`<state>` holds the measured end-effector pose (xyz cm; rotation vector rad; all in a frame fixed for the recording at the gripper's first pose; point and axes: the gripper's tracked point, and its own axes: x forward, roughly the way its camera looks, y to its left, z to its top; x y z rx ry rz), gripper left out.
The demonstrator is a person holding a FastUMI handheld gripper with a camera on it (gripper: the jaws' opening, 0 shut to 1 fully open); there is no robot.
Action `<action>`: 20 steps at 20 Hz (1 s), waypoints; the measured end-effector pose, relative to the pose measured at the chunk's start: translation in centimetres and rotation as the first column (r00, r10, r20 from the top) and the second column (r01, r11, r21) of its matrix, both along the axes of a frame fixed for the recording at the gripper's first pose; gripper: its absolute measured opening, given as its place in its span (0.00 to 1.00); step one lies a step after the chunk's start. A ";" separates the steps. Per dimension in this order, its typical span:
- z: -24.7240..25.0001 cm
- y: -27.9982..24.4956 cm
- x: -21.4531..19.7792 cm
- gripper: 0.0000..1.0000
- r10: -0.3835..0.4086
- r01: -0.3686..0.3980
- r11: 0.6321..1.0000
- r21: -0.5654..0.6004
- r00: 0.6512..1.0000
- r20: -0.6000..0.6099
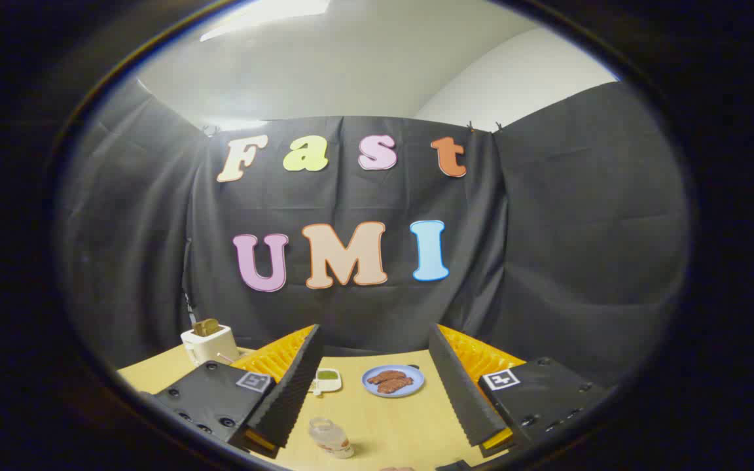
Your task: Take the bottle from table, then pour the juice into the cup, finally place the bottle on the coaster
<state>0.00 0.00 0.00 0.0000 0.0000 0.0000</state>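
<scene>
The gripper point(377, 386) hangs above a pale wooden worktop point(383, 425), its jaws spread wide with nothing between them. Each finger slopes inward toward the far end, and the open gap frames the middle of the worktop.

The bottle point(330, 437) stands on the worktop in the near part of that gap, closer to the left finger than to the right and touching neither. It is small and clear, with a rounded body; a paler band wraps its lower half, and whether it holds juice cannot be told from here. It casts a short shadow to its right.

Farther off, between the fingertips, a small white cup point(326, 380) with something green inside sits just right of the left finger. To its right lies a blue plate point(393, 380) carrying brown pieces of food. At the far left, beyond the left finger, a white toaster point(209, 341) stands with toast poking out of its slot.
</scene>
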 end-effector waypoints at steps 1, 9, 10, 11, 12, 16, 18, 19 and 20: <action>0.0 0.3 0.0 1.00 0.006 -0.006 1.000 -0.001 1.000 -0.004; -0.8 2.0 -0.6 1.00 0.042 -0.042 0.999 -0.023 0.999 -0.020; -1.2 2.3 -0.6 1.00 0.048 -0.049 0.998 -0.026 0.998 -0.029; -1.4 2.5 -0.6 1.00 0.053 -0.054 0.998 -0.028 0.998 -0.036; -1.6 2.8 -0.6 1.00 0.061 -0.062 0.998 -0.029 0.997 -0.040; -2.6 3.8 -0.5 1.00 0.087 -0.089 0.995 -0.033 0.994 -0.059; -3.5 4.3 -0.4 1.00 0.098 -0.100 0.995 -0.025 0.992 -0.078; -4.0 4.5 -0.3 1.00 0.104 -0.106 0.994 -0.020 0.991 -0.086; -4.6 4.8 -0.1 1.00 0.111 -0.113 0.993 -0.016 0.989 -0.095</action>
